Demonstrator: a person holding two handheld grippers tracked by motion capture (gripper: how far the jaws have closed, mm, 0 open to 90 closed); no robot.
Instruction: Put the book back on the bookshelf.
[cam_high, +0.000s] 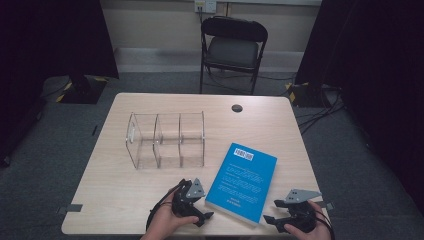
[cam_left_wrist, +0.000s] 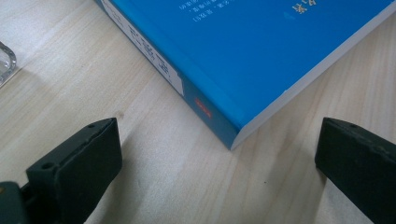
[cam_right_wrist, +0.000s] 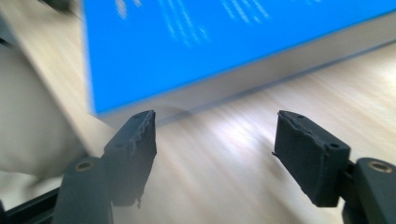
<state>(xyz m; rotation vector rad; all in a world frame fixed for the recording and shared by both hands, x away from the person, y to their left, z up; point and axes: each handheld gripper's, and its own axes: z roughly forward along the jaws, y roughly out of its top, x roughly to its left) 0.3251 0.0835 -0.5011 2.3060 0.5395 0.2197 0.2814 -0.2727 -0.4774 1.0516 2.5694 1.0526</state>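
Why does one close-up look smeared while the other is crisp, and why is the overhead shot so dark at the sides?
Right gripper view: blue book and table streaked with motion blur. Left gripper view: the book's edge is crisp. High view: dim, black curtains darken both sides.

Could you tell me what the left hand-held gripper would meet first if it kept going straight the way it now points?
Probably the near corner of the blue book; the left hand-held gripper is open and faces it across bare table.
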